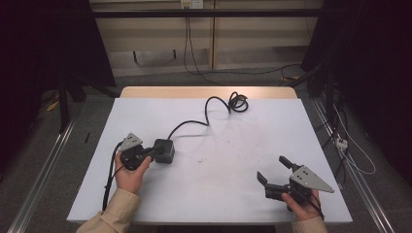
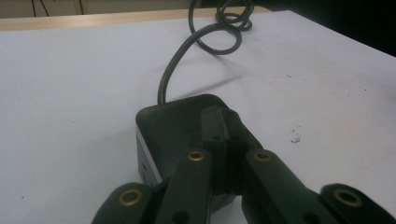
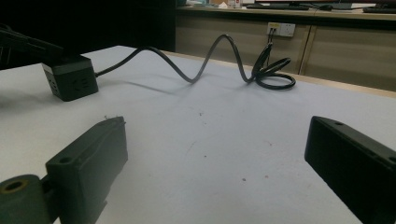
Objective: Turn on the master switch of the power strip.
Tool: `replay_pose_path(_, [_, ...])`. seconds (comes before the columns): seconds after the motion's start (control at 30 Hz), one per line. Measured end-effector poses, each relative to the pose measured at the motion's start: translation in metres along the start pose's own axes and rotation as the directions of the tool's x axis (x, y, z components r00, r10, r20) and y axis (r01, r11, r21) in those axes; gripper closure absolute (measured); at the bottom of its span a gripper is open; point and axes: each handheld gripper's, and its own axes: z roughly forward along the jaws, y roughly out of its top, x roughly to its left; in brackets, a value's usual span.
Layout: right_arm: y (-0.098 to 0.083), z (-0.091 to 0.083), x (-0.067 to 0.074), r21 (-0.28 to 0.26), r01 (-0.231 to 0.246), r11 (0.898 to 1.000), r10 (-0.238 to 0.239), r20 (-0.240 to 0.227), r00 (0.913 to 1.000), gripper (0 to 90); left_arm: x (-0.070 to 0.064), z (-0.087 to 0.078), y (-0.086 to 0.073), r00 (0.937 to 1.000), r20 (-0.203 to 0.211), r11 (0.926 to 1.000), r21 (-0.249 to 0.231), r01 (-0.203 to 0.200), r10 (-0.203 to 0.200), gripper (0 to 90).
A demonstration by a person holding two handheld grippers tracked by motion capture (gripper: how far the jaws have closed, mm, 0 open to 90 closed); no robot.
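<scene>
A black cube-shaped power socket (image 1: 165, 150) lies at the table's left of centre, and its black cable (image 1: 206, 114) snakes back to a coil (image 1: 238, 102) near the far edge. My left gripper (image 1: 154, 151) is shut, its joined jaws resting on top of the cube (image 2: 163, 121), nothing between them. In the left gripper view my gripper (image 2: 223, 122) covers the cube's near right part. My right gripper (image 1: 271, 167) stands open at the front right, well apart from the cube. Between its spread jaws (image 3: 217, 128) lies bare table, with the cube (image 3: 72, 81) far off at the left.
The white table top (image 1: 233, 145) has a wooden strip (image 1: 209, 92) along its far edge. A wall outlet (image 3: 280, 29) sits behind the table with cables hanging below it. Dark curtains stand at both sides, and loose cables (image 1: 350, 150) lie on the floor at the right.
</scene>
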Motion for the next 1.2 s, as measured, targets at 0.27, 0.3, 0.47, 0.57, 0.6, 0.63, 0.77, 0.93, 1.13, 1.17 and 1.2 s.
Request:
replay_pose_path(0.27, [0.0000, -0.0002, -0.0005, 0.001, 0.000, 1.000, 0.000, 0.002, 1.0000, 5.4, -0.0002, 0.0001, -0.0002, 1.0000, -0.001, 1.0000, -0.004, -0.004, 0.004, 90.0])
replay_pose_path(0.3, [-0.0001, -0.0002, -0.0005, 0.001, -0.001, 1.000, 0.001, 0.002, 1.0000, 5.4, -0.0001, 0.0000, -0.0003, 1.0000, -0.001, 1.0000, -0.004, -0.004, 0.004, 90.0])
replay_pose_path(0.47, [0.0001, -0.0002, -0.0007, 0.000, -0.001, 1.000, 0.001, 0.000, 1.0000, 5.4, -0.0006, 0.0003, -0.0006, 1.0000, -0.002, 0.9999, -0.010, -0.003, 0.003, 90.0])
replay_pose_path(0.57, [0.0000, -0.0001, -0.0006, 0.003, -0.002, 1.000, 0.002, 0.002, 1.0000, 5.4, 0.0000, 0.0003, -0.0006, 1.0000, 0.001, 0.9999, -0.010, -0.003, 0.003, 90.0])
replay_pose_path(0.6, [-0.0001, -0.0001, -0.0006, 0.002, -0.002, 1.000, 0.002, 0.001, 1.0000, 5.4, 0.0001, 0.0003, -0.0007, 1.0000, 0.001, 0.9999, -0.011, -0.004, 0.004, 90.0])
replay_pose_path(0.63, [0.0000, 0.0000, -0.0006, 0.002, -0.001, 1.000, 0.001, 0.001, 1.0000, 5.4, 0.0002, 0.0002, -0.0007, 1.0000, 0.002, 0.9999, -0.011, -0.004, 0.004, 90.0])
replay_pose_path(0.77, [-0.0002, 0.0003, -0.0005, 0.001, 0.000, 1.000, 0.000, 0.000, 1.0000, 5.4, 0.0003, 0.0003, -0.0007, 1.0000, 0.003, 0.9999, -0.011, -0.004, 0.004, 90.0])
replay_pose_path(0.93, [-0.0002, 0.0005, -0.0005, 0.002, 0.000, 1.000, 0.000, 0.000, 1.0000, 5.4, 0.0010, 0.0002, -0.0004, 1.0000, 0.002, 0.9999, -0.012, -0.003, 0.003, 90.0])
replay_pose_path(1.13, [-0.0002, 0.0005, -0.0005, 0.003, 0.000, 1.000, 0.000, 0.000, 1.0000, 5.4, 0.0027, -0.0008, 0.0000, 1.0000, -0.001, 0.9998, -0.019, -0.005, 0.005, 90.0])
replay_pose_path(1.17, [-0.0002, 0.0006, -0.0005, 0.003, 0.000, 1.000, 0.000, 0.000, 1.0000, 5.4, 0.0034, -0.0010, -0.0001, 1.0000, 0.002, 0.9998, -0.018, -0.004, 0.004, 90.0])
replay_pose_path(1.2, [-0.0003, 0.0006, -0.0005, 0.002, 0.000, 1.000, 0.000, -0.001, 1.0000, 5.4, 0.0038, -0.0012, 0.0000, 1.0000, 0.000, 0.9998, -0.020, -0.005, 0.005, 90.0])
